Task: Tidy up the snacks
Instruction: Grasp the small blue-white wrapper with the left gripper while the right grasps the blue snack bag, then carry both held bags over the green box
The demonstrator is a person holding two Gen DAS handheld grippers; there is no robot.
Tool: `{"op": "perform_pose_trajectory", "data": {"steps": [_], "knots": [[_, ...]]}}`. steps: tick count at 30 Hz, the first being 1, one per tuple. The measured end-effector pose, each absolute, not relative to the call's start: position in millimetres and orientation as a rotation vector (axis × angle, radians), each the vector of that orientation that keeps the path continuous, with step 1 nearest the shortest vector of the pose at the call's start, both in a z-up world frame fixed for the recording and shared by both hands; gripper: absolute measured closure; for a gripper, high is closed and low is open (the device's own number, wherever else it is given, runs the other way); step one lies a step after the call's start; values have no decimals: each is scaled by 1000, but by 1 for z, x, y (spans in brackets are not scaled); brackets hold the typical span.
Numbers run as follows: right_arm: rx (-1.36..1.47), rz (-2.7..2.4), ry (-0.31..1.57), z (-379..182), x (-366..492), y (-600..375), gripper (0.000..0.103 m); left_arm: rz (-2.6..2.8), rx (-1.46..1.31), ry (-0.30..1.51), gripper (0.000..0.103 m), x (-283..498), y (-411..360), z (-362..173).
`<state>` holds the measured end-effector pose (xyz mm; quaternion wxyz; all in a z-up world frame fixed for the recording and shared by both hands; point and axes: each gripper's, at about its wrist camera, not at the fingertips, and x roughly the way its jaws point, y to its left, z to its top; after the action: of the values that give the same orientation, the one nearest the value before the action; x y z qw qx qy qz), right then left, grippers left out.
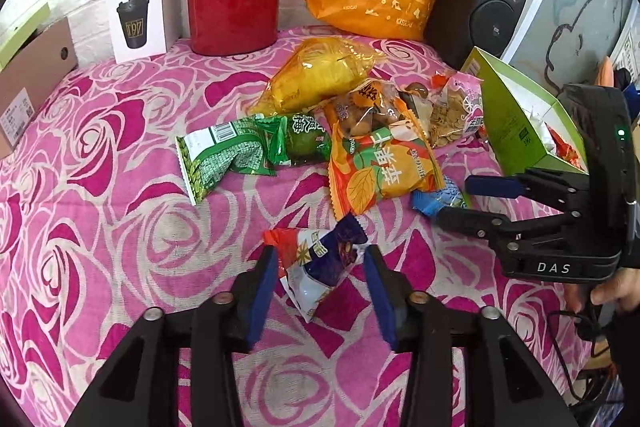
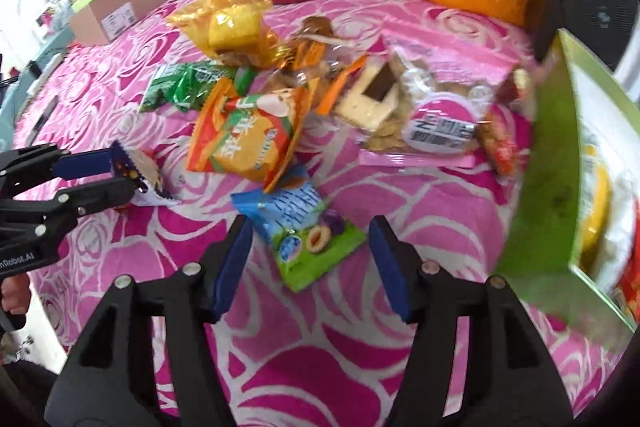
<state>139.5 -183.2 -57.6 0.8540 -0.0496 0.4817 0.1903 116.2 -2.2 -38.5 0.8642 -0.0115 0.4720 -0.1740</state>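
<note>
Early stage: a few packets already lie in the green box [image 1: 516, 115] at the worktop's right edge, most snacks [image 1: 372, 131] remain heaped mid-worktop; left gripper [image 1: 320, 267] released around a blue-white packet [image 1: 320, 259], right gripper [image 2: 310, 247] released around a blue-green packet [image 2: 304, 231]

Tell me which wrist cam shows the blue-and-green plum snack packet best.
Right wrist. The blue-and-green plum packet lies whole and unobstructed on the pink rose cloth, centred ahead of the right gripper and its open jaws. The left wrist view catches only its blue end, tucked under the orange chip bag beside the right gripper.
</note>
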Motion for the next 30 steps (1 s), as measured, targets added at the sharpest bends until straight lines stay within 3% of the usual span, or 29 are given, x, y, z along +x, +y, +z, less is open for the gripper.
{"op": "perform_pose_trajectory", "data": {"steps": [4, 6, 8, 10, 15, 30], "knots": [[-117, 408, 1045, -66, 143, -178, 44, -359, -24, 1010, 56, 123, 0, -45], [-111, 412, 1038, -65, 137, -177, 60, -372, -42, 1014, 56, 125, 1, -47], [-113, 398, 1034, -62, 132, -174, 63, -375, -49, 1016, 57, 126, 2, -48], [-114, 380, 1035, -62, 128, -172, 65, -377, -59, 1014, 67, 125, 1, -49], [-27, 341, 1026, -60, 124, -176, 72, -349, -39, 993, 68, 121, -5, -46], [121, 290, 845, 4, 48, -218, 75, -495, -10, 795, 69, 95, -66, 54]]}}
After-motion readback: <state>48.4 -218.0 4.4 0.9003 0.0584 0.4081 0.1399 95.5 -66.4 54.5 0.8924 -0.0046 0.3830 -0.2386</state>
